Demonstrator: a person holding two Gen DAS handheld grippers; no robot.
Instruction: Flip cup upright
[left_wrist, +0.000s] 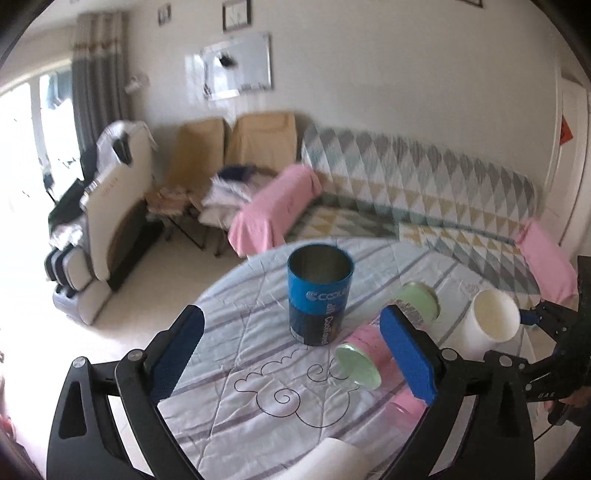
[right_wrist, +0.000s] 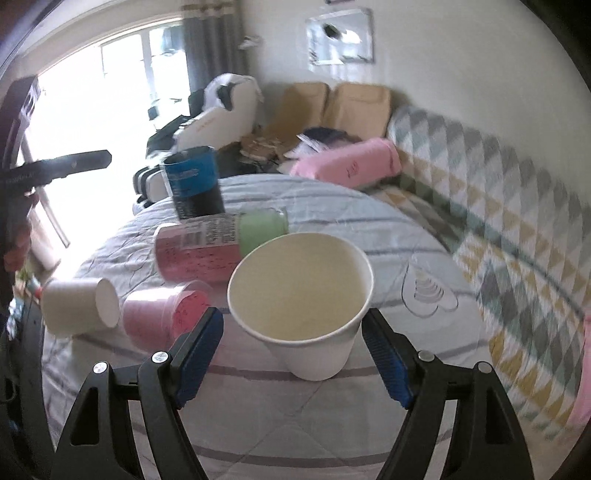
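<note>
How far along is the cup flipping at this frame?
Done: the blue can and the large white paper cup stand upright, mouths up. In hand: nothing; the right tool is open around the white cup, and the left tool is open and empty. Left: the small white cup, the pink cup and two pink bottles lie on their sides.

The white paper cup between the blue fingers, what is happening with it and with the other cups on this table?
A person holds a gripper in each hand over a round table. The right gripper, open, brackets a white paper cup standing mouth up. The left gripper is open and holds nothing, near an upright blue can. A second white paper cup, a pink plastic cup and a pink bottle lie on their sides.
</note>
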